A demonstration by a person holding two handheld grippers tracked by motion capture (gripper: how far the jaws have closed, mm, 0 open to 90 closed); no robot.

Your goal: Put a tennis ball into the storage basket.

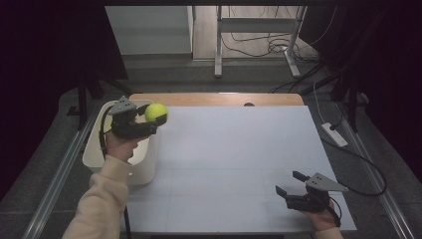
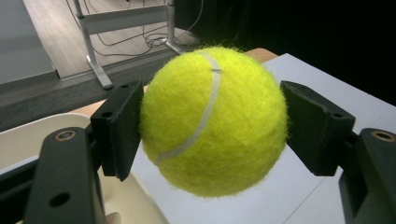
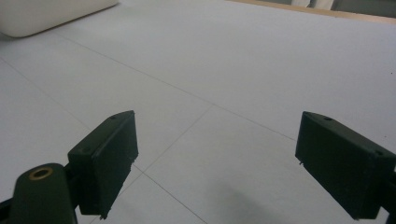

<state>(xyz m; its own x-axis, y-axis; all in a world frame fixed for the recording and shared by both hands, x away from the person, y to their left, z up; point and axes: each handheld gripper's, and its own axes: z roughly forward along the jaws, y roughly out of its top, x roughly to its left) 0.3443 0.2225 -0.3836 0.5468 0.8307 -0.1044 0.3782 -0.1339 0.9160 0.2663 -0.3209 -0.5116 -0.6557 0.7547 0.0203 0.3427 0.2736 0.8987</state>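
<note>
Looking down from the high view, I see the left gripper (image 1: 149, 121) raised at the white bin's (image 1: 94, 149) far right corner, its jaws pinching a yellow tennis ball (image 1: 156, 113). The ball hangs in the air over the bin's right rim, where the bin meets the white tabletop (image 1: 234, 164). The bin itself stands at the tabletop's left edge, and the sleeved forearm (image 1: 102, 199) rises alongside it. Well apart from the bin, by the tabletop's near right corner, the right gripper (image 1: 291, 183) sits low in the person's hand with its jaws spread and nothing between them, pointing back toward the bin.

In the left gripper view, the tennis ball (image 2: 214, 120) sits squarely between the two black jaws, each pad pressed against its fuzzy side, a pale seam curving across its face. The bin's rim (image 2: 42, 135) shows below and to the left of the ball, and the tabletop (image 2: 327, 88) runs beyond it.

In the right gripper view, the jaws stand wide apart above the bare tabletop (image 3: 243, 70), and a corner of the bin (image 3: 46, 14) lies far off at the upper left.
</note>
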